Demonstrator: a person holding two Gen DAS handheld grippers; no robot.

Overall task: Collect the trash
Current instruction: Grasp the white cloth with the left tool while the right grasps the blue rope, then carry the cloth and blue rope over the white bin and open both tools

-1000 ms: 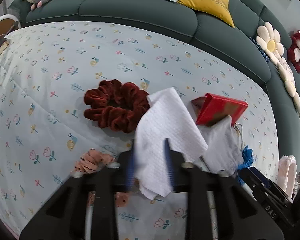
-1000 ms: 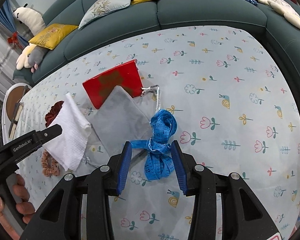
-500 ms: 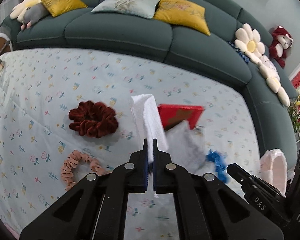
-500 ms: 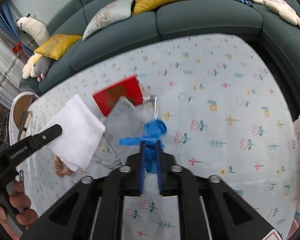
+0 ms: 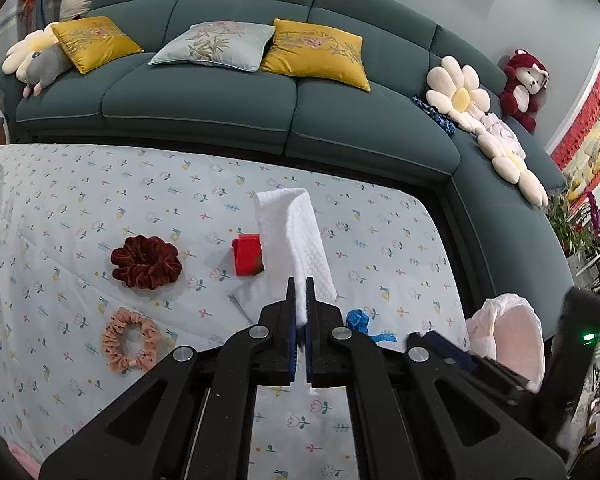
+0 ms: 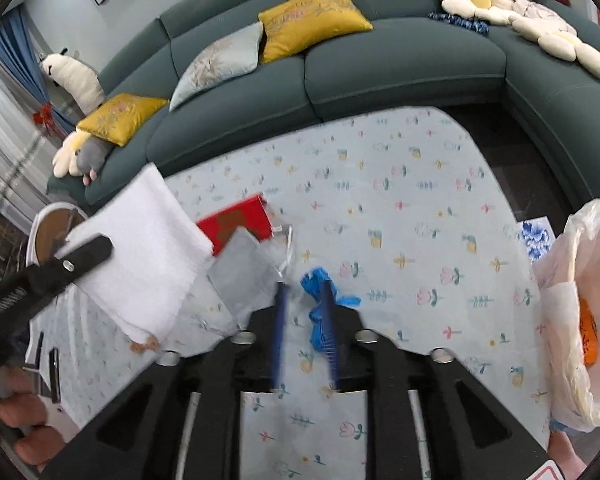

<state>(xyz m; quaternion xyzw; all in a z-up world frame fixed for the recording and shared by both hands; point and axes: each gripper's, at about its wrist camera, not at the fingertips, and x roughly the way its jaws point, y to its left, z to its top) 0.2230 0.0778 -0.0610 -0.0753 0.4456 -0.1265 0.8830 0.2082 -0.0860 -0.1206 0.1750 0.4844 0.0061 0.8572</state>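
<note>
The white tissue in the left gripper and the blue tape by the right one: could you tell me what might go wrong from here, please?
1. The left gripper pinches only a narrow strip of the white tissue; the loose bulk could snag or slip out on the way to the plastic bag.
2. The right gripper looks open in a blurred frame, with the blue tape against one finger, so it may fall away.
</note>
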